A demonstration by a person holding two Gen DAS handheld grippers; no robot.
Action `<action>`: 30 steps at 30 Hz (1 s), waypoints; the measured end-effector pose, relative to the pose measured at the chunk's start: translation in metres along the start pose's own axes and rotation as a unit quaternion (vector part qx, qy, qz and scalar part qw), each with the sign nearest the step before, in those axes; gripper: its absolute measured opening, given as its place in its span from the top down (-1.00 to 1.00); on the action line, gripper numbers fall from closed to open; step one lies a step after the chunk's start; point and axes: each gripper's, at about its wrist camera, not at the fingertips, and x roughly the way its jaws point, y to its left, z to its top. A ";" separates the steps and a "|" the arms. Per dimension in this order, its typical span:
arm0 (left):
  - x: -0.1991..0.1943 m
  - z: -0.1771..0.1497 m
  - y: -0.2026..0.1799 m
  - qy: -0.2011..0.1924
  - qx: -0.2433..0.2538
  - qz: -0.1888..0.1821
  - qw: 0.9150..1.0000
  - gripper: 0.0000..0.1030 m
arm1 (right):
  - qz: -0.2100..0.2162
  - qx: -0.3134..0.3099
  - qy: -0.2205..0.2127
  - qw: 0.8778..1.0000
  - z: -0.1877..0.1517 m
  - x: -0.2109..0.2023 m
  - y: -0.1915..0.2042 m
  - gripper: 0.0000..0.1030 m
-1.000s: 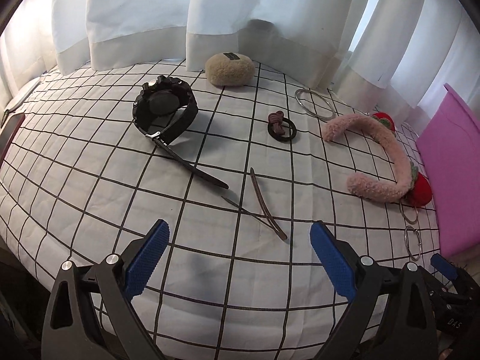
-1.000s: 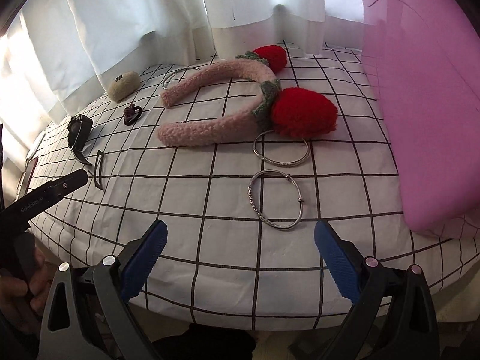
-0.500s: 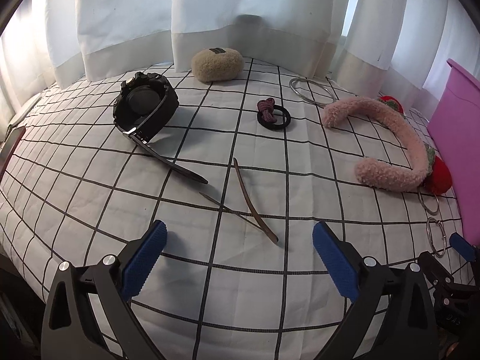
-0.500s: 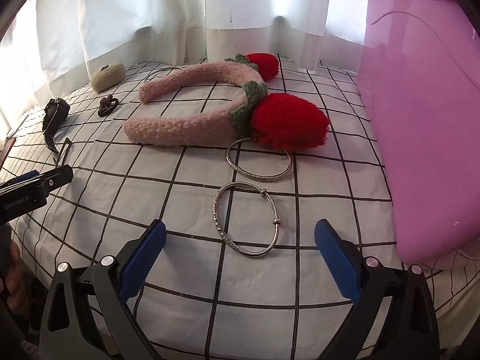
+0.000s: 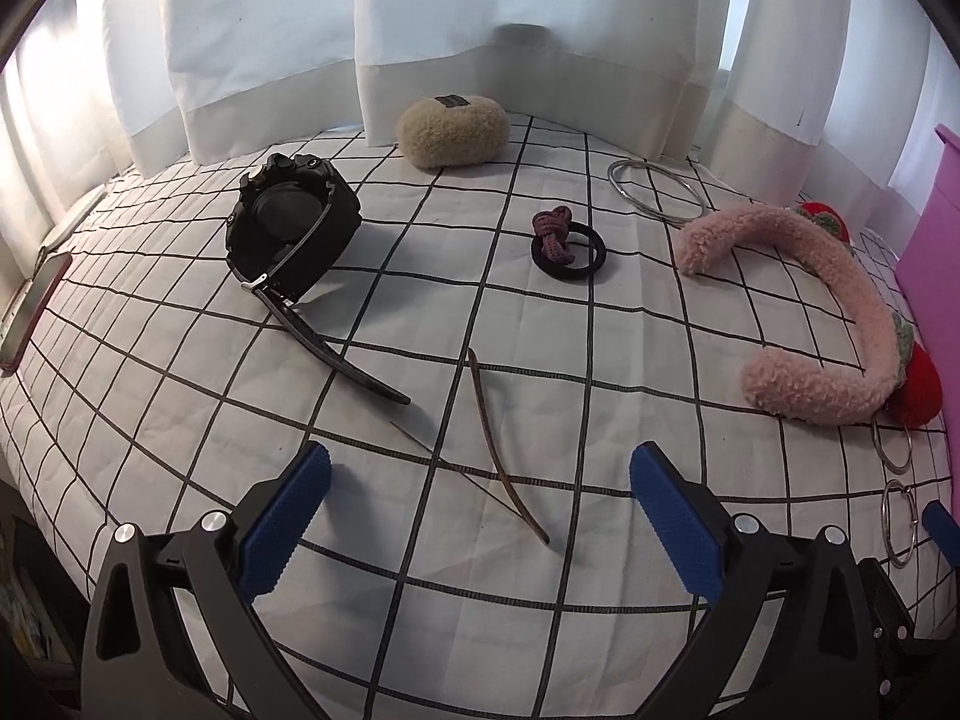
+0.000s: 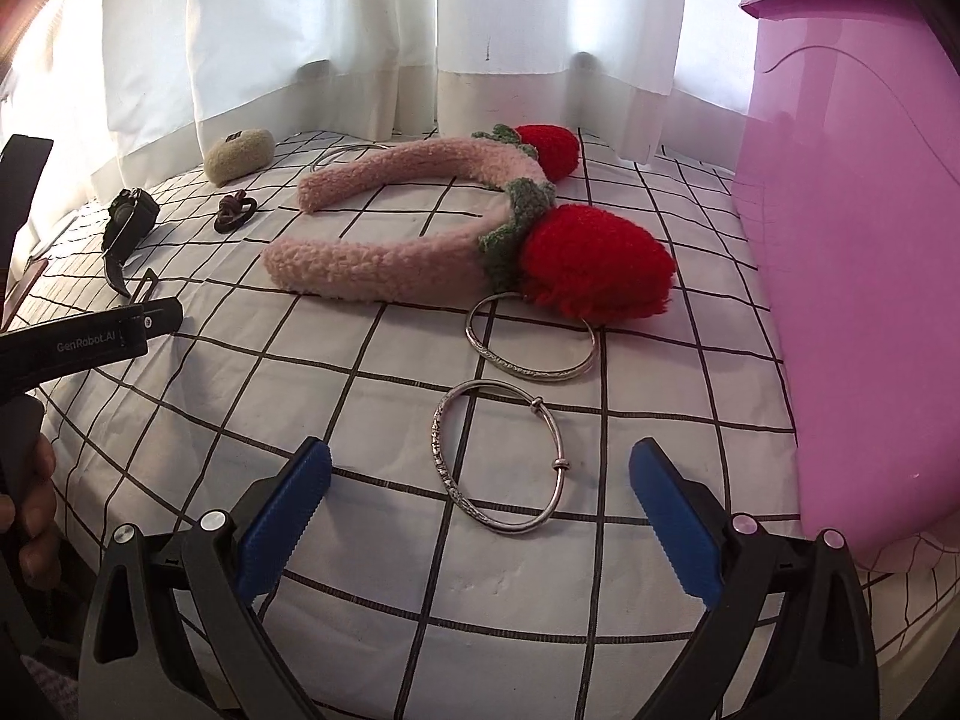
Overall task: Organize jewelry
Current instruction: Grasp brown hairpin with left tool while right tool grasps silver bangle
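Grid-checked bedspread, curtained window behind: my right gripper and left gripper hang released, beaded silver bangle lying between right's fingers, probably first pick, needing descent and closure.

- White quilted cover with black grid lines spans the whole near surface, slightly wrinkled.
- White curtains hang along the far edge, hems touching the cover; wide pale band at the bottom of each panel.
- Daylight comes through the curtains, brightest far left in the right wrist view.
- Soft shadows fall toward the near side.
- Surface edge drops off at near left; what is below is dark, can't tell.
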 end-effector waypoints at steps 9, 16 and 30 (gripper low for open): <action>0.000 0.001 0.000 -0.006 0.004 -0.002 1.000 -0.89 | 0.004 -0.005 0.003 1.000 0.003 0.004 0.000 -0.83; -0.007 -0.003 -0.004 -0.023 0.019 -0.013 0.999 -0.50 | 0.011 -0.010 0.004 1.000 0.002 0.001 0.004 -0.72; -0.016 -0.005 -0.005 -0.037 0.045 -0.041 0.997 0.70 | 0.015 -0.027 -0.006 1.000 0.003 -0.005 0.018 0.24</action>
